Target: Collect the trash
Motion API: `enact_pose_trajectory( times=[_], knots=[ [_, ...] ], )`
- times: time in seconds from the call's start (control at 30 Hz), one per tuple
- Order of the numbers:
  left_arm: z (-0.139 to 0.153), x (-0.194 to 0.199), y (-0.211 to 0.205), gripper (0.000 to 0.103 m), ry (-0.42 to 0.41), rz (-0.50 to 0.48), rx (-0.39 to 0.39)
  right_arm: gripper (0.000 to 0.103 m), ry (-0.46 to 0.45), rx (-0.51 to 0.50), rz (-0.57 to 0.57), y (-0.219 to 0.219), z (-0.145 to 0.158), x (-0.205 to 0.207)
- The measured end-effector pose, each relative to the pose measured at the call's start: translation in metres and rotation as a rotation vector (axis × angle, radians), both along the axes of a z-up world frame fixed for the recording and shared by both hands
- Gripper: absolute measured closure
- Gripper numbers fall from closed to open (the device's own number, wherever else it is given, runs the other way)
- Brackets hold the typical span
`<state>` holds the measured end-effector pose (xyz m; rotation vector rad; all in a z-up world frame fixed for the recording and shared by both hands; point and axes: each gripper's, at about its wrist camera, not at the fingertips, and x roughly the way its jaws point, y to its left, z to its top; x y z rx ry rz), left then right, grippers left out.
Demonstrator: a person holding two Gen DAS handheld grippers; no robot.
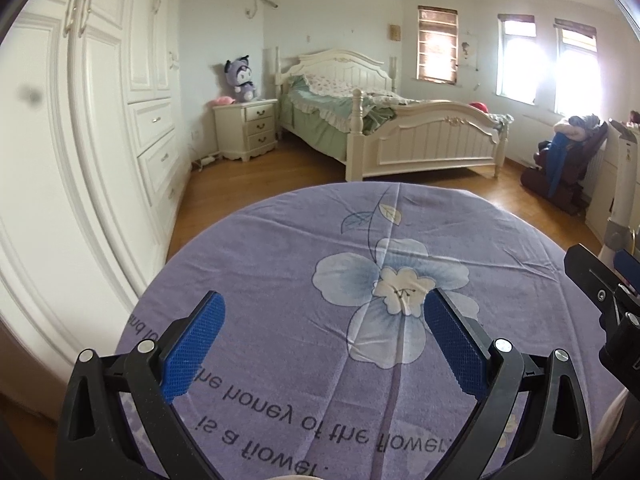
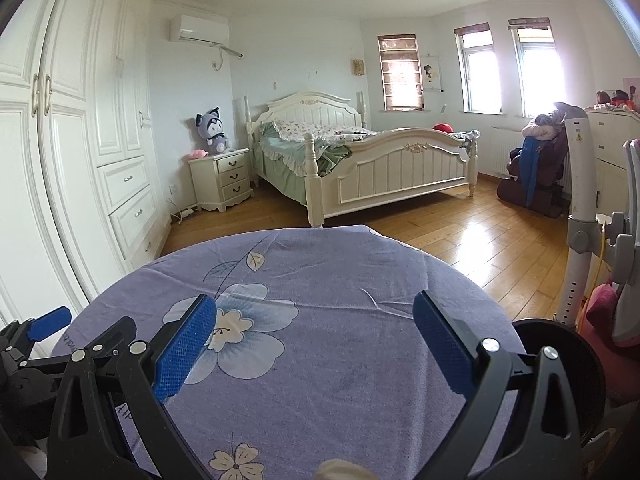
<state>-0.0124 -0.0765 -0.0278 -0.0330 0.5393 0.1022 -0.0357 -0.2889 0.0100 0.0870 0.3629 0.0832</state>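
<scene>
Bedroom with wooden floor: white panelled wardrobe [image 1: 100, 128] at left, cream wooden bed [image 2: 360, 160] and three-drawer nightstand [image 2: 222, 178] beyond. Round desk under lilac flower-printed cloth [image 1: 280, 280] in foreground, printed text running upside down toward the camera. Left gripper [image 1: 324, 320] above cloth, blue pads spread wide, nothing between. Right gripper [image 2: 314, 320] likewise wide, nothing between. Trash: none discernible in either view.

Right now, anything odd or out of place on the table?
No trash visible on the purple floral tablecloth; it is bare apart from creases. Both the left gripper and right gripper are open and empty above it.
</scene>
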Motion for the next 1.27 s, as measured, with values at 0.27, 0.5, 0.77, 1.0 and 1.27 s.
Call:
enact_pose_trajectory(
  times=[0.27,0.5,0.77,1.0,1.27],
  knots=[
    [0.001,0.001,0.006,0.005,0.000,-0.010,-0.020,0.005,0.011,-0.014,-0.005,0.000,0.002,0.001],
    [0.001,0.002,0.010,0.005,0.011,-0.010,-0.038,0.005,0.012,-0.015,-0.004,0.003,0.003,0.003],
    [0.002,0.002,0.008,0.005,-0.006,-0.012,-0.012,0.005,0.010,-0.014,-0.004,0.003,0.003,0.003],
    [0.001,0.002,0.006,0.005,-0.004,-0.013,-0.014,0.005,0.006,-0.013,-0.004,0.003,0.003,0.003],
    [0.000,0.003,0.006,0.005,-0.001,-0.013,-0.017,0.005,0.006,-0.013,-0.004,0.003,0.002,0.003]
  ],
)
